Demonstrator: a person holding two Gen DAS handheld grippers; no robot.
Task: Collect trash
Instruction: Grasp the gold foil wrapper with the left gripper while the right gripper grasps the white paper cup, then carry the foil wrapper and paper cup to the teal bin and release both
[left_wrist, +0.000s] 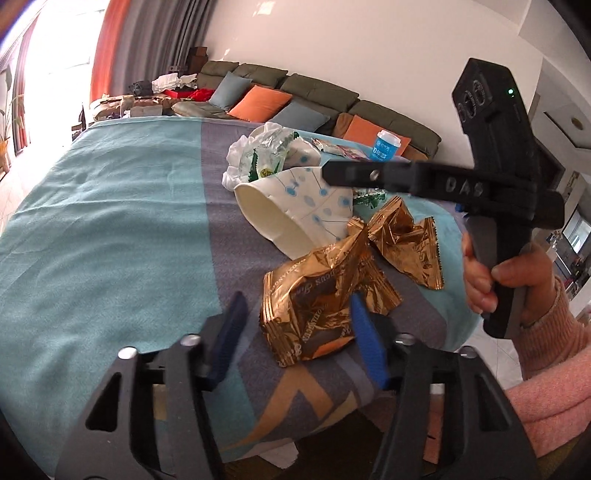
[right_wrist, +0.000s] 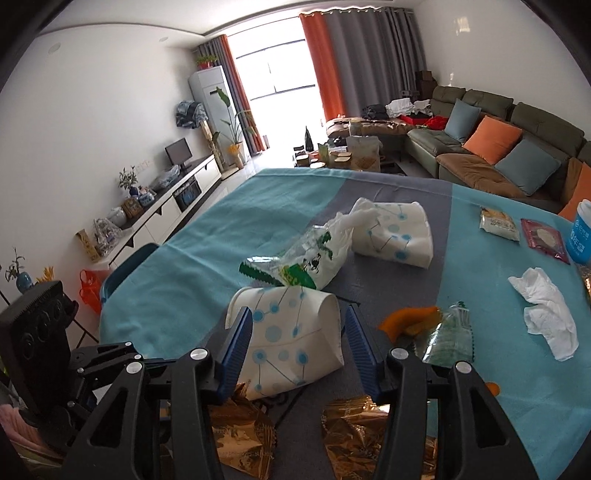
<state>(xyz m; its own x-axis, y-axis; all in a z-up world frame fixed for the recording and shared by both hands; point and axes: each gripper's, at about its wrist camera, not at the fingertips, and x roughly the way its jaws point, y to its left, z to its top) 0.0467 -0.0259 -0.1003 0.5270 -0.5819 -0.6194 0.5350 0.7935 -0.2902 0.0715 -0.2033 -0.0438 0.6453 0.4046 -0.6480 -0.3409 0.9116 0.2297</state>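
Observation:
My left gripper (left_wrist: 295, 321) is open, its blue fingers on either side of a crumpled gold wrapper (left_wrist: 317, 306) on the table. A second gold wrapper (left_wrist: 402, 240) lies just beyond. My right gripper (right_wrist: 299, 332) is open around a white paper cup with blue dots (right_wrist: 291, 336) lying on its side; the cup also shows in the left wrist view (left_wrist: 295, 210), with the right gripper (left_wrist: 332, 173) above it. Behind lie a clear green-printed wrapper (right_wrist: 303, 262), a second paper cup (right_wrist: 399, 232) and white tissue (right_wrist: 546, 314).
The table wears a teal and grey cloth (right_wrist: 207, 254). Snack packets (right_wrist: 498, 223), a blue-white bottle (right_wrist: 583, 232), an orange peel (right_wrist: 406, 321) and a clear wrapper (right_wrist: 450, 339) lie to the right. A sofa (right_wrist: 498, 140) stands beyond.

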